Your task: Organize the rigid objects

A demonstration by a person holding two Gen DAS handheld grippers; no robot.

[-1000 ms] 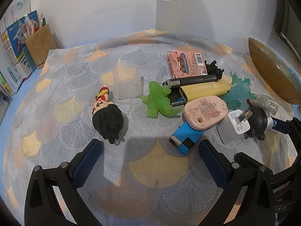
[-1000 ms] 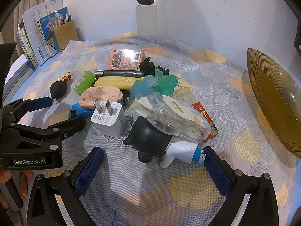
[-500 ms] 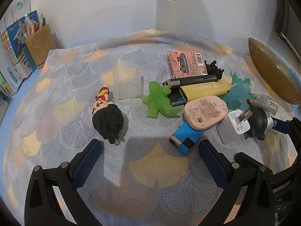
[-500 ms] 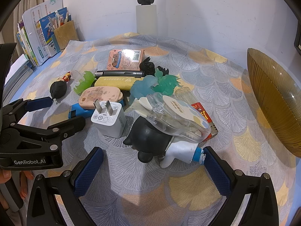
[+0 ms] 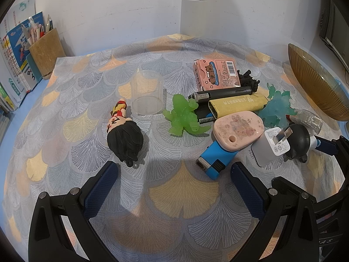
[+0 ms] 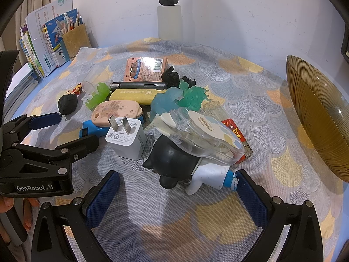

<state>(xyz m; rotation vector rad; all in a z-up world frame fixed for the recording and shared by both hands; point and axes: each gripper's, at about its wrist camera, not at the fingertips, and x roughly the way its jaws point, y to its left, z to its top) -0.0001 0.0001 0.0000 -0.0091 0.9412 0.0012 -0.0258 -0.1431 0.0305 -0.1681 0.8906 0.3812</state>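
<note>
Left gripper (image 5: 174, 181) is hovering low over the tablecloth (image 5: 87, 87), jaws spread wide, gripping nothing. Right gripper (image 6: 177, 193) is likewise gaping and empty, facing the black-headed figurine (image 6: 174, 159) in the clutter beside the white charger (image 6: 127, 139).

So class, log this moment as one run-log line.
left gripper: open, empty | right gripper: open, empty, facing black-headed white-bodied toy figure | amber ribbed glass bowl: nothing seen inside

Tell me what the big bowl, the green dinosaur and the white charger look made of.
Bowl: likely amber glass, ribbed and see-through.
Green dinosaur: translucent, probably soft rubbery plastic, light glowing through it.
White charger: glossy hard plastic with metal prongs.
</note>
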